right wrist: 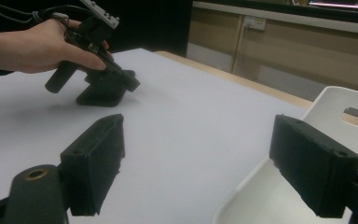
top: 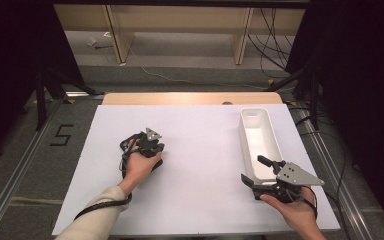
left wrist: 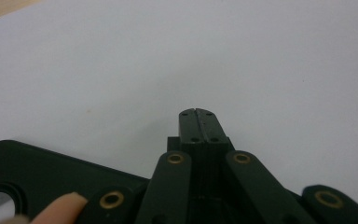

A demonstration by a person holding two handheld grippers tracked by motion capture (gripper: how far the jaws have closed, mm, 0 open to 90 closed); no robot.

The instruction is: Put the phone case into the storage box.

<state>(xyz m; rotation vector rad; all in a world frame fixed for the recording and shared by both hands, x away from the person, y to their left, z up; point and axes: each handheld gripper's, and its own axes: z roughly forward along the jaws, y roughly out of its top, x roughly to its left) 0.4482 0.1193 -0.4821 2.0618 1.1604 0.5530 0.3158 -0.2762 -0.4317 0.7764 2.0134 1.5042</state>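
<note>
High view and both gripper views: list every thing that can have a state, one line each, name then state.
Left gripper: fingers shut, gripping nothing, low over the white table sheet.
Right gripper: fingers wide open, gripping nothing, one finger over the tray's near end.
Long white plastic tray: upright, empty.
White table sheet: lying flat, bare between the grippers.

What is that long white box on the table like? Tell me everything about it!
The white box is a long, narrow tray that looks like smooth plastic, with rounded corners, raised walls and a slot-shaped handle hole at one end. It looks empty inside. It lies flat at the right side of the white table, lengthwise away from the person. The open right tongs hover at its near end, one jaw above its inside.
</note>
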